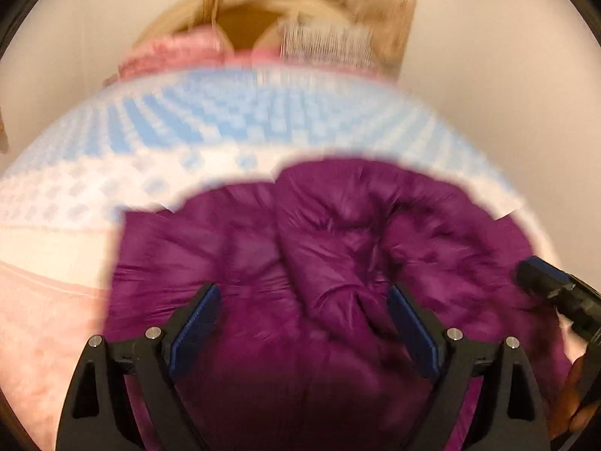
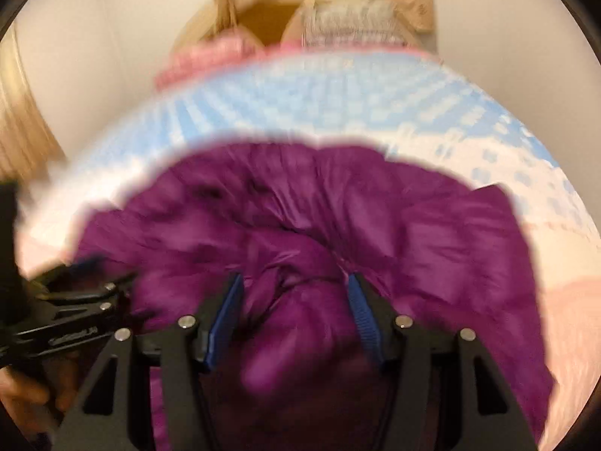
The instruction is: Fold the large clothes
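Right, purple jacket (image 1: pixel 330 263) is bunched in puffy folds on the blue-check sheet (image 1: pixel 188 120), pink blanket (image 1: pixel 45 319) toward the near side. Both views are motion-blurred, so detail is rough. Left gripper (image 1: pixel 304 323): jaws wide apart, a padded ridge lies between them, nothing pinched. Right gripper (image 2: pixel 295 315): jaws also apart, straddling a bulge of fabric; I can't tell if the pads touch it. Risks: slick, thick fill could slip from a shallow pinch, or a grab takes several layers at once and drags the whole bundle. Jacket sits directly under and ahead of both grippers, which are close together.
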